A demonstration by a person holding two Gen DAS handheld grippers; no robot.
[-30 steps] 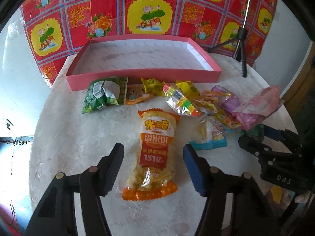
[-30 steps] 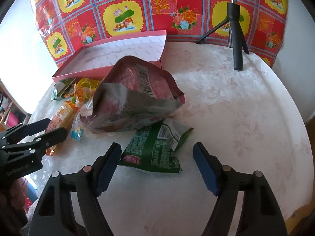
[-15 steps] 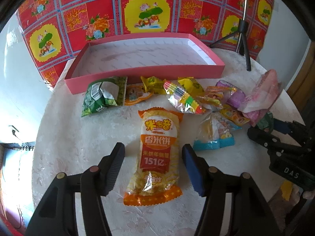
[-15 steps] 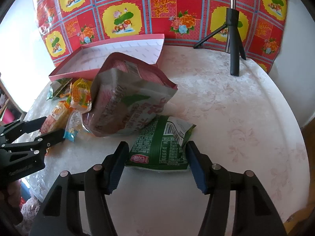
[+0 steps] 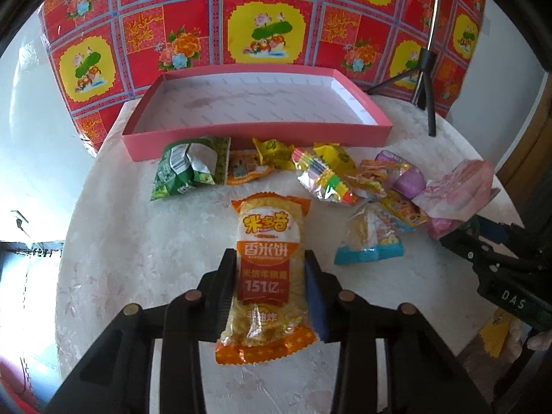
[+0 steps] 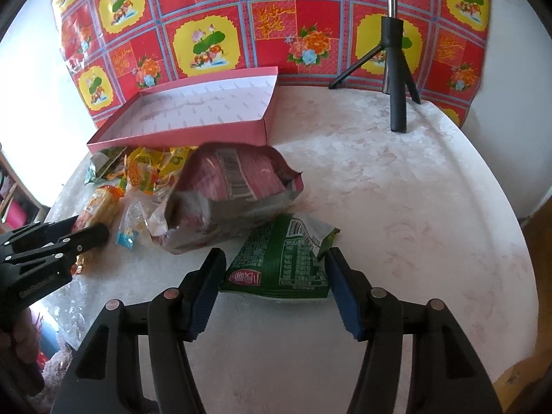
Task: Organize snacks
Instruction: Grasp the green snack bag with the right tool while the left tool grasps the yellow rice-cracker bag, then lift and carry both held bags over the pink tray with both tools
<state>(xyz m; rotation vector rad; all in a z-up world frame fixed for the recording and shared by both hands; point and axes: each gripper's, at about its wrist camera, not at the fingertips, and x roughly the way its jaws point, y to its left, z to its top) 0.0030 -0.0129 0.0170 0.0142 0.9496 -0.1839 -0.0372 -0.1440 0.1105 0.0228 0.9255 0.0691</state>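
Note:
My left gripper [image 5: 270,265] is shut on the orange rice cracker pack [image 5: 269,241], which lies lengthwise on the white table. An empty pink tray [image 5: 258,131] stands behind a row of small snack packs [image 5: 324,176]. My right gripper [image 6: 276,264] has its fingers on both sides of a green snack bag [image 6: 279,262]; its left finger touches the bag's edge. A large pink bag [image 6: 227,193] lies just beyond. The left gripper [image 6: 86,234] also shows in the right wrist view.
A green pack [image 5: 186,169] lies left in front of the tray. A black tripod [image 6: 396,69] stands at the table's back right. A red and yellow patterned cloth [image 5: 262,24] hangs behind the table. The pink tray also shows in the right wrist view [image 6: 179,136].
My left gripper has closed on the rice cracker pack. My right gripper has moved forward and narrowed around the green bag.

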